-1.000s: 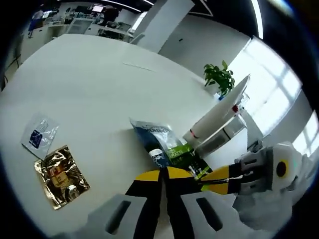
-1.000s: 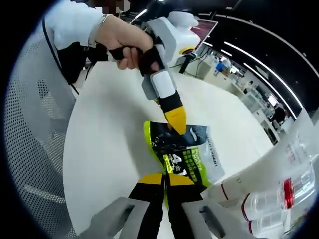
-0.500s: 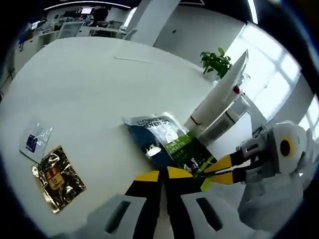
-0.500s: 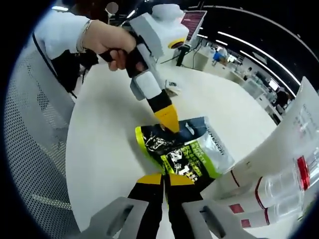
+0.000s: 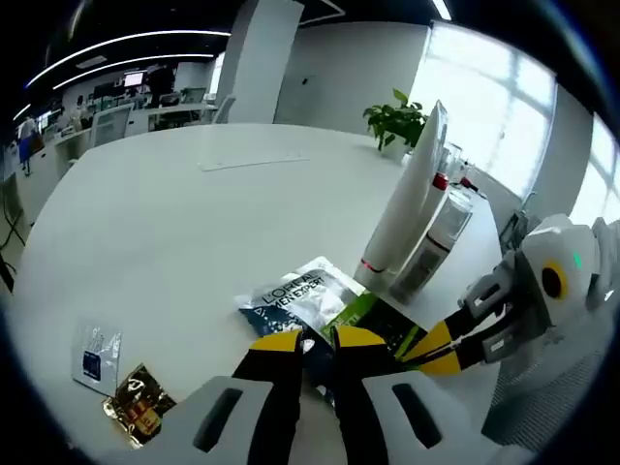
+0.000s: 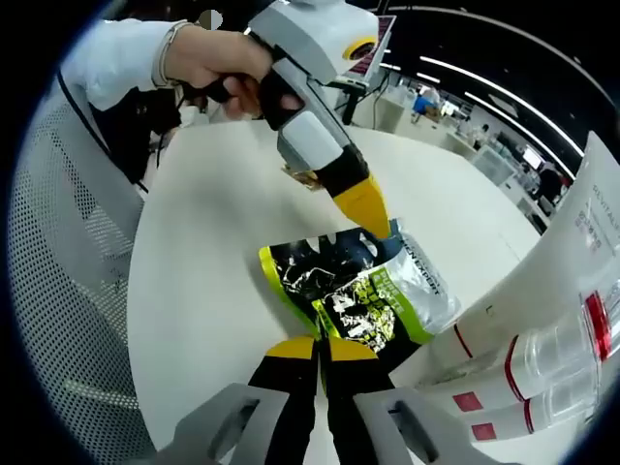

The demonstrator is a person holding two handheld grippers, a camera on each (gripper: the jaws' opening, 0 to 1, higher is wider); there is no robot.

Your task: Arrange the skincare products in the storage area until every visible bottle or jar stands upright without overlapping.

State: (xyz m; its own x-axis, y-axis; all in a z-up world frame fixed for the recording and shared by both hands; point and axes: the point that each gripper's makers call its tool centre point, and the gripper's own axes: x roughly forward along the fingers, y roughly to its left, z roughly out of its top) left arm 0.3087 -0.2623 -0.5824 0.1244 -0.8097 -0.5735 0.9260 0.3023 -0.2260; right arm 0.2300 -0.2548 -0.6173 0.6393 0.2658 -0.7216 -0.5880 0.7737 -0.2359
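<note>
Sachet point(image 6: 354, 291): a flat green, black and silver foil packet, near the middle of the white table point(image 5: 184, 223), just left of the tube point(image 5: 405, 203) and the clear bottles point(image 5: 436, 237) as the left gripper view has it. In that view the sachet point(image 5: 325, 310) lies right ahead of the left gripper point(image 5: 308, 341).

The right gripper point(image 6: 318, 351) has its yellow-tipped jaws together on the sachet's near edge, so it seems clamped on that edge. The left gripper point(image 6: 373, 208) reaches in from the far side with its tip at the sachet's far edge; its jaws look close together, but I cannot tell whether they pinch the foil or only touch it.

The sachet should be very light, thin and limp, and its glossy skin is slippery. It will sag or fold if held at one corner. A sealed edge is the best place to grip, with the second gripper steadying the opposite edge. It cannot stand by itself, so it probably needs to lean against something.

The tube is tall, standing on its cap, and would probably tip if nudged. Two small sachets point(image 5: 121, 387) lie well apart at the near left.
</note>
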